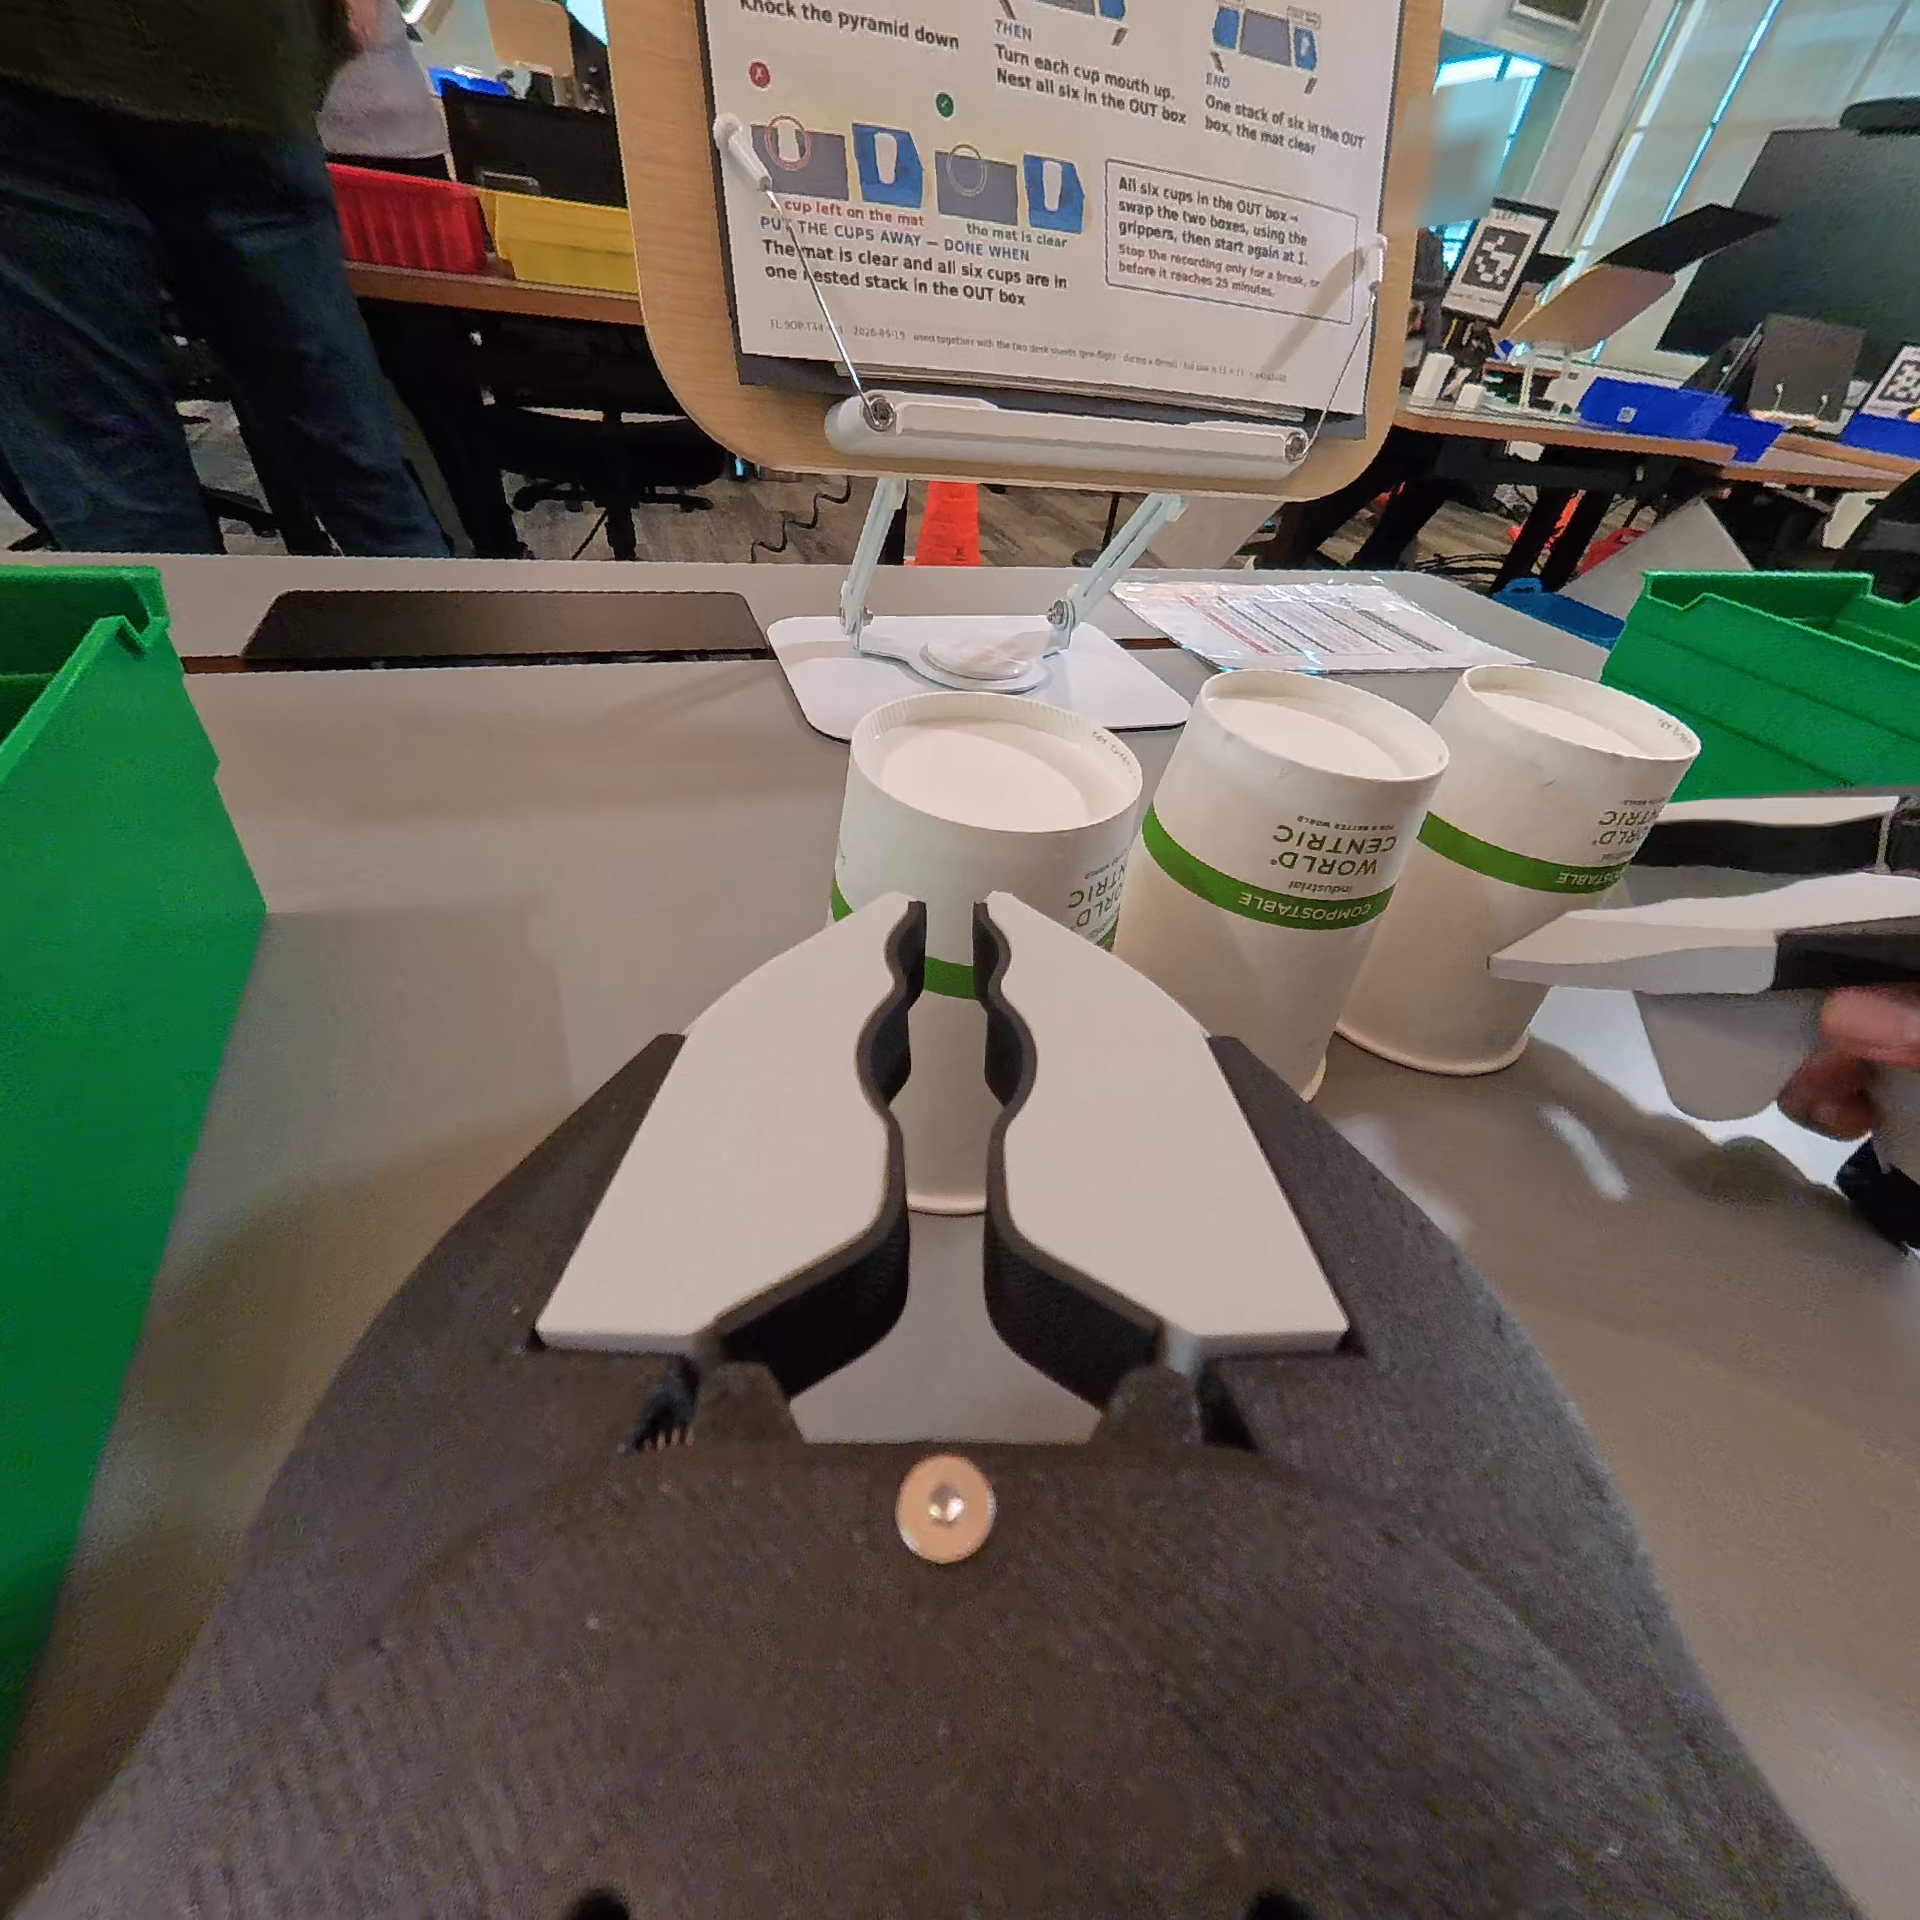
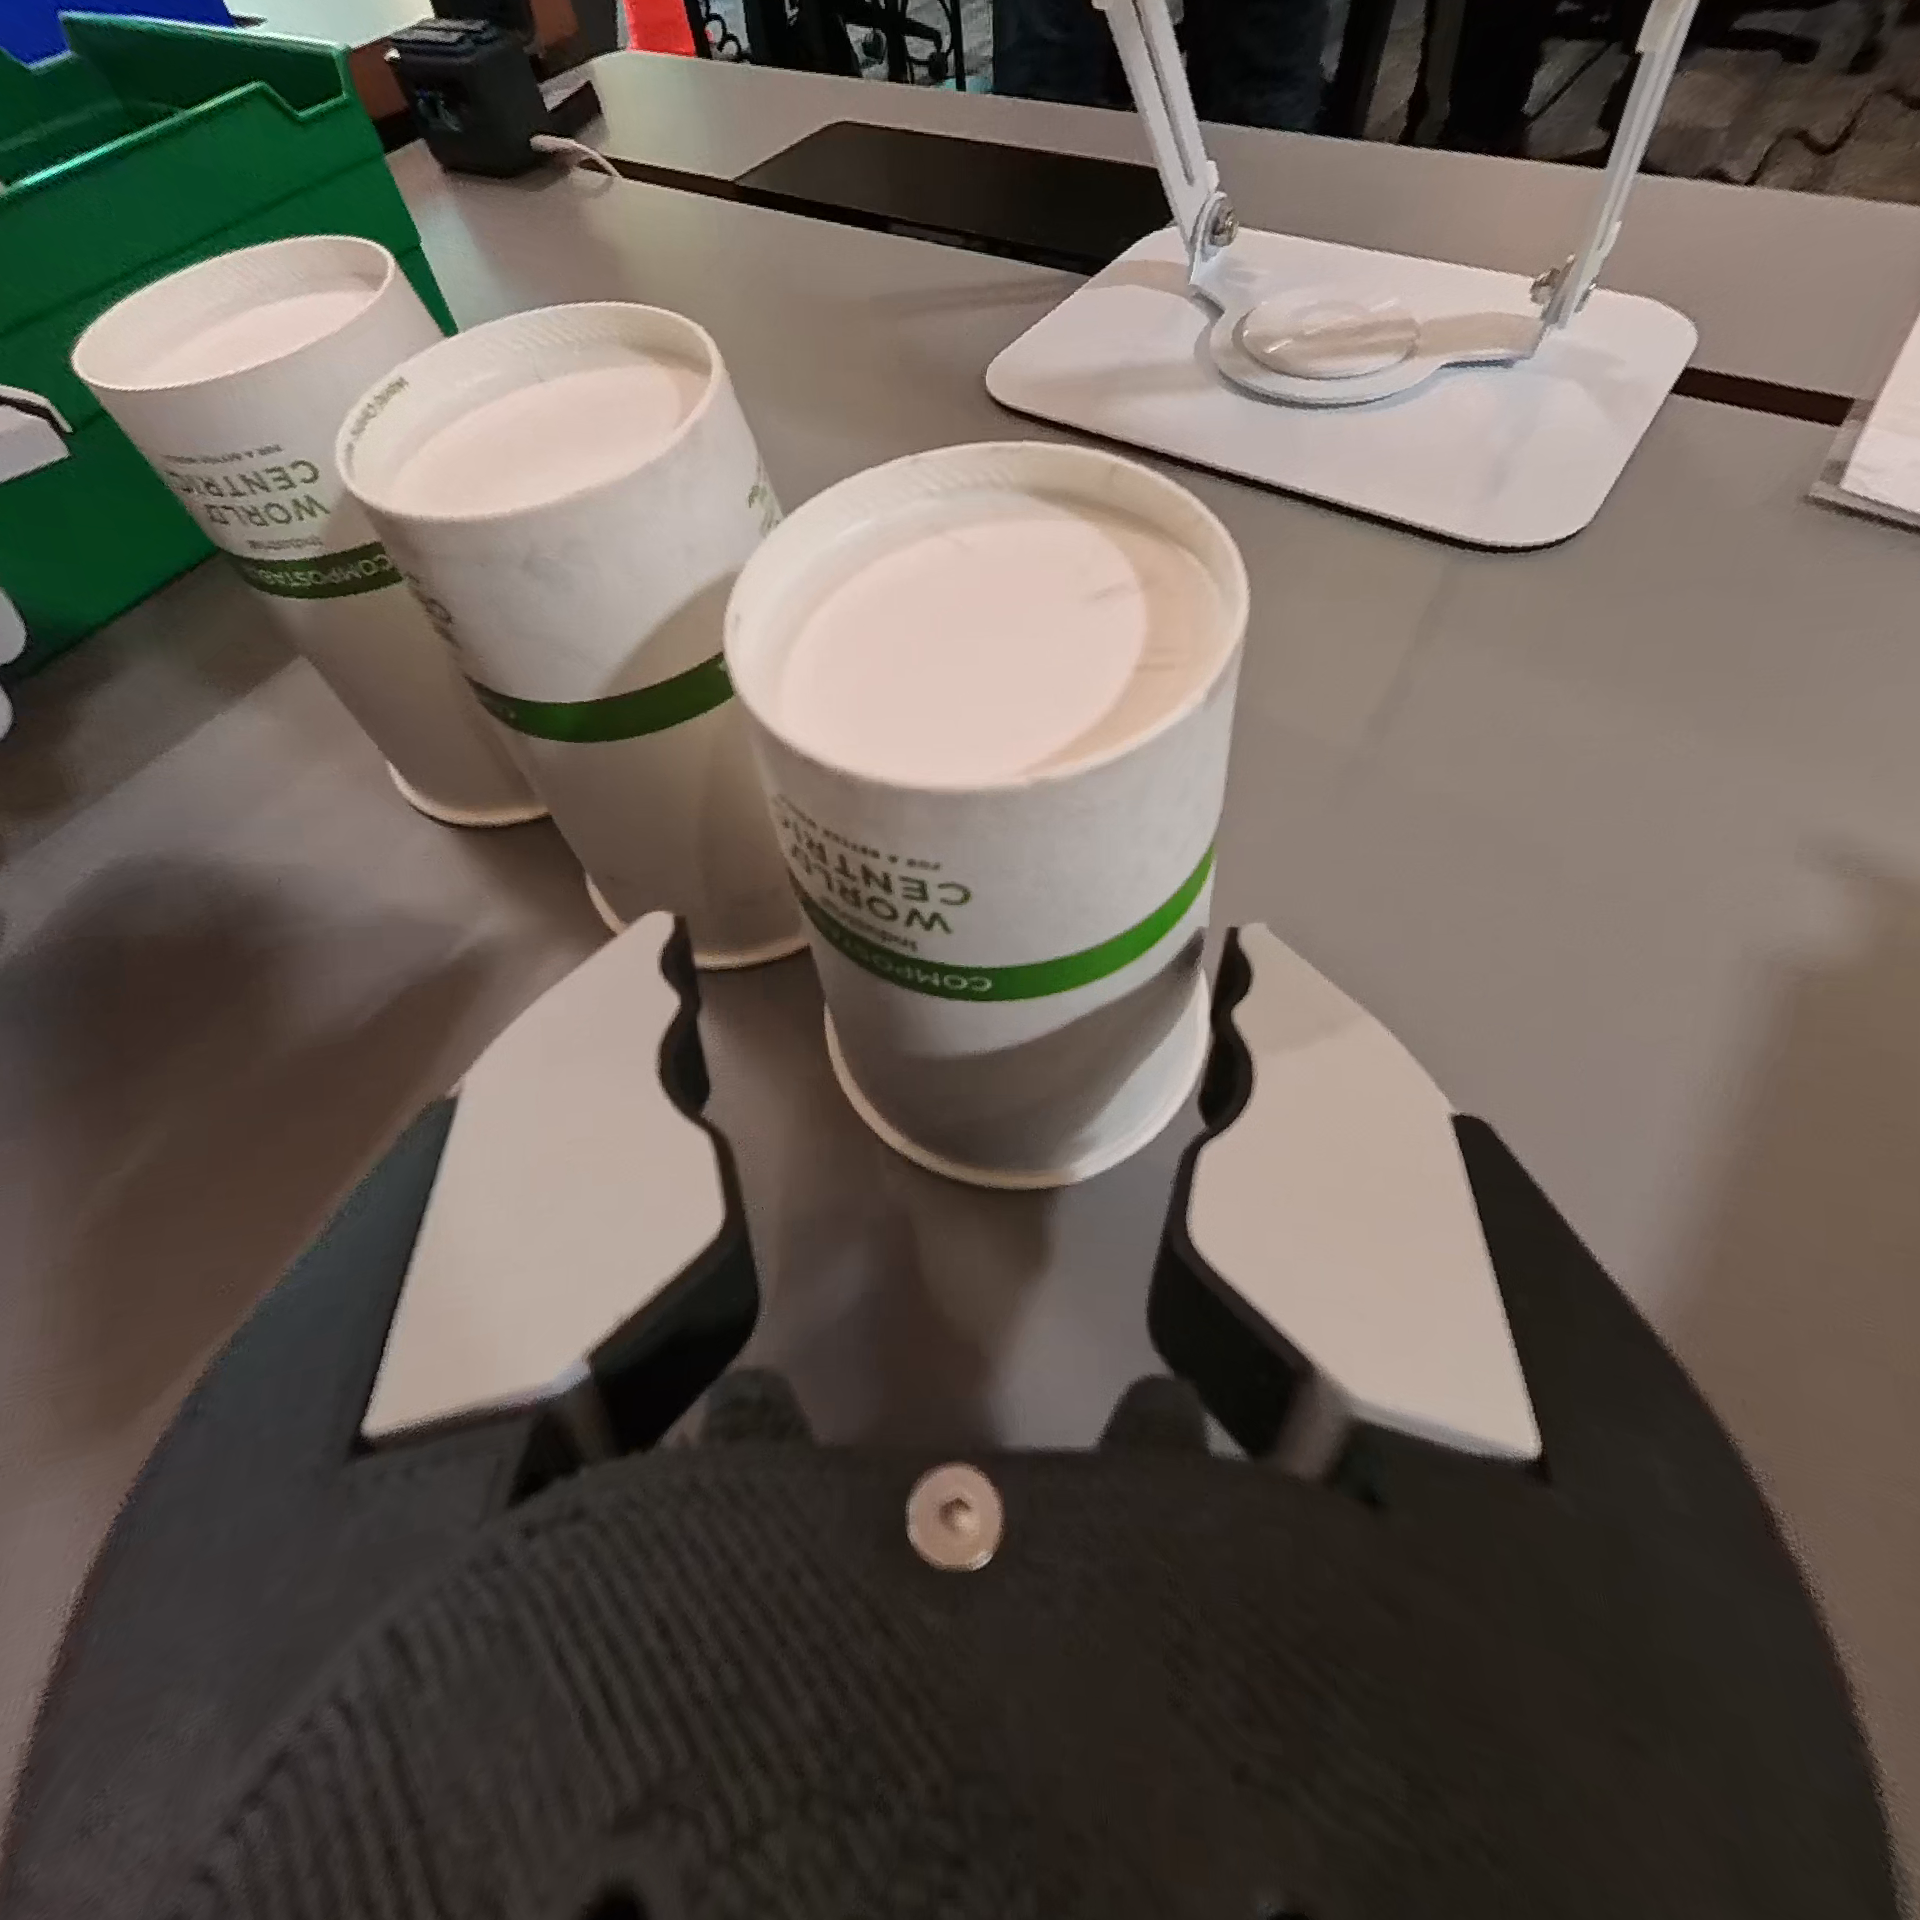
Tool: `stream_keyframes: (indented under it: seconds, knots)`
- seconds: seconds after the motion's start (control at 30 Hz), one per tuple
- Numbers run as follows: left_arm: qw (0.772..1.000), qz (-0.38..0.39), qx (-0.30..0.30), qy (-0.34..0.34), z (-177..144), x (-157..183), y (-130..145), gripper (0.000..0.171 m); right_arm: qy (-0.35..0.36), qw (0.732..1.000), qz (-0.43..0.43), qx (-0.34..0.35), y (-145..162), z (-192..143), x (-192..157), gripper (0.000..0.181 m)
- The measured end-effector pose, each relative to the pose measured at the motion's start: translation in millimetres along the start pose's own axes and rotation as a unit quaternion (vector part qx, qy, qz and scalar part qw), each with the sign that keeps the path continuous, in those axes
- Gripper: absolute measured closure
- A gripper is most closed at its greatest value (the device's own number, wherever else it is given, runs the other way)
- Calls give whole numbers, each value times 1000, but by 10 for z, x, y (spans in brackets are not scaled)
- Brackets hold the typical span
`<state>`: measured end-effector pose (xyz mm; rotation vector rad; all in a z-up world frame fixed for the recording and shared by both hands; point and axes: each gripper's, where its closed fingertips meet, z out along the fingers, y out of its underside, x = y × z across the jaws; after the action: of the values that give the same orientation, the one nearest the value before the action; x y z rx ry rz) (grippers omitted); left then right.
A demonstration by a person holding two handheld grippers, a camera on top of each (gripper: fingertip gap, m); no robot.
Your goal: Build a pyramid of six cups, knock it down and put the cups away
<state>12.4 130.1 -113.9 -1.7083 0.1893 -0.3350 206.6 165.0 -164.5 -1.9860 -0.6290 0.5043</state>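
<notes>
Three white paper cups with green bands stand upside down in a row on the grey table. In the left wrist view they are the left cup (image 1: pixel 987 800), the middle cup (image 1: pixel 1288 831) and the right cup (image 1: pixel 1538 821). My left gripper (image 1: pixel 948 920) is shut and empty, just in front of the left cup. My right gripper (image 2: pixel 956 930) is open with its fingers on either side of the nearest cup (image 2: pixel 987 727), low on its wall. The right finger is at or very near the wall. It also shows in the left wrist view (image 1: pixel 1590 904), around the right cup. The middle cup (image 2: pixel 540 499) and far cup (image 2: pixel 229 343) stand beyond.
A green bin (image 1: pixel 104 935) stands at the left and another (image 1: pixel 1766 675) at the right. A document stand (image 1: pixel 987 665) with a printed sheet is behind the cups, and it shows again in the right wrist view (image 2: pixel 1351 416). A sleeved sheet (image 1: pixel 1299 623) lies to its right. A hand (image 1: pixel 1860 1049) holds the right gripper.
</notes>
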Motion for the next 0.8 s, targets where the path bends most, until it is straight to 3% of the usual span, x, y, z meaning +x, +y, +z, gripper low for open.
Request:
stream_keyframes:
  seconds: [0.17,0.5,0.8]
  knots:
    - [1000,-1,-1,-1,6,-14,3,162,10,1000,-3,-14,43,3,38,86]
    - [1000,-2,-2,-2,11,-30,9,162,23,999,1,-22,65,10,65,108]
    - [1000,-2,-3,-2,11,-26,10,162,27,999,4,-22,64,15,77,108]
